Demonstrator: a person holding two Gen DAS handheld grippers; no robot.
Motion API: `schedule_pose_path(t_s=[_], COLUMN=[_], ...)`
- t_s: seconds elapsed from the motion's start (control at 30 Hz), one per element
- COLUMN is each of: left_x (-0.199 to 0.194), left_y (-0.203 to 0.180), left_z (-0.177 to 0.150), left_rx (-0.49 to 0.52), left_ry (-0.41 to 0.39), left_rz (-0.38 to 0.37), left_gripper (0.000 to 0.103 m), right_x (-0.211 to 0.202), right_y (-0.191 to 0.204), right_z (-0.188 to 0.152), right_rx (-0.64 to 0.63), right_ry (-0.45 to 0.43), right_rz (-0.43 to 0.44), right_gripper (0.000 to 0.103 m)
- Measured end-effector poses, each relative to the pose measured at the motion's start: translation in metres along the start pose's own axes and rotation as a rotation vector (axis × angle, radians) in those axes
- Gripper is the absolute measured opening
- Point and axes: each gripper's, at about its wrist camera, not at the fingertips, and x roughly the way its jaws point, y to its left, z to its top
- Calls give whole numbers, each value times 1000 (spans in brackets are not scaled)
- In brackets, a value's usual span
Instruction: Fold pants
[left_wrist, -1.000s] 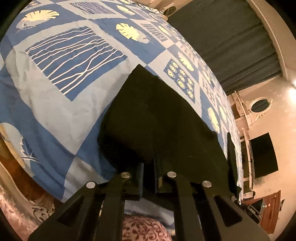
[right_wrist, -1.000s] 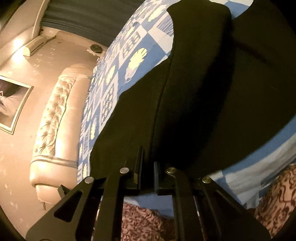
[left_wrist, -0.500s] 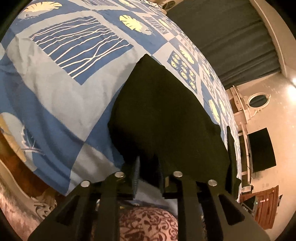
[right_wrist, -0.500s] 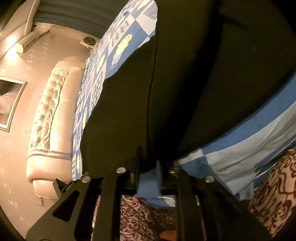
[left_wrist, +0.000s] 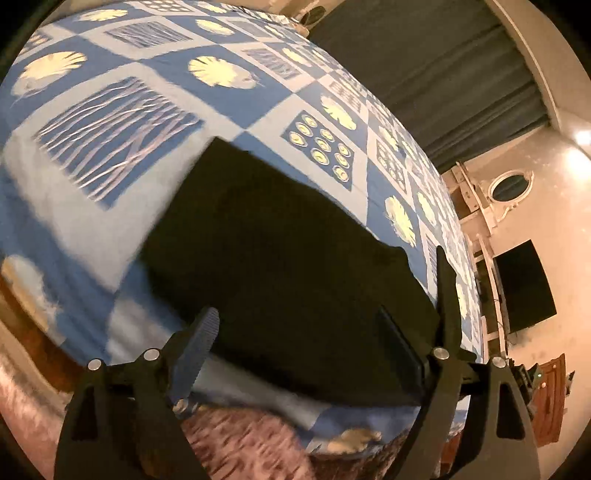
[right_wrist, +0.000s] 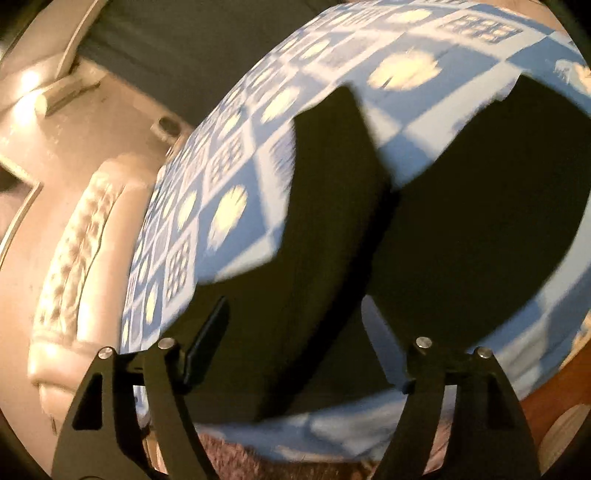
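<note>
black folded fabric pants (left_wrist: 280, 266) lie lengthwise away across the blue patterned bedspread (left_wrist: 110, 122); no readable labels; left claw (left_wrist: 299, 332) and right claw (right_wrist: 295, 317) just spread, released

Looking down the left gripper (left_wrist: 301, 332), jaws just having been opening and now standing wide with nothing gripped between them. Lying flat beyond the fingertips: black pants (left_wrist: 280, 266), folded, on a bed (left_wrist: 110, 122) with a blue patchwork cover. Hanging behind, dark curtains (left_wrist: 436, 74).
</note>
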Motion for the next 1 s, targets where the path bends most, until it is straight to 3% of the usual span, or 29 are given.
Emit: schedule_pose_path(t_s=[0.2, 0.33, 0.43, 0.5, 0.67, 0.73, 0.8, 1.0], left_x=[55, 69, 79, 92, 99, 102, 107, 111], left_y=[-25, -47, -58, -58, -55, -57, -59, -64], left_z=[22, 26, 23, 19, 8, 8, 7, 1], left_rx=[-6, 56, 123, 121, 138, 171, 201, 267], left_ry=[27, -44, -87, -73, -108, -96, -83, -86], left_rz=[6, 19, 44, 57, 76, 79, 96, 121], left_gripper=[85, 85, 85, 85, 88, 92, 92, 95], right_x=[-37, -78, -91, -89, -70, -67, -67, -88], right_y=[-103, -200, -250, -276, -295, -296, -294, -300], right_z=[108, 143, 140, 134, 117, 115, 108, 90], right_rx=[103, 237, 352, 389, 435, 419, 420, 399], right_ry=[-140, -222, -219, -182, -133, -143, -138, -191], right_rz=[-189, -304, -280, -222, -107, -119, -94, -142], right_gripper=[76, 76, 75, 65, 56, 30, 11, 8])
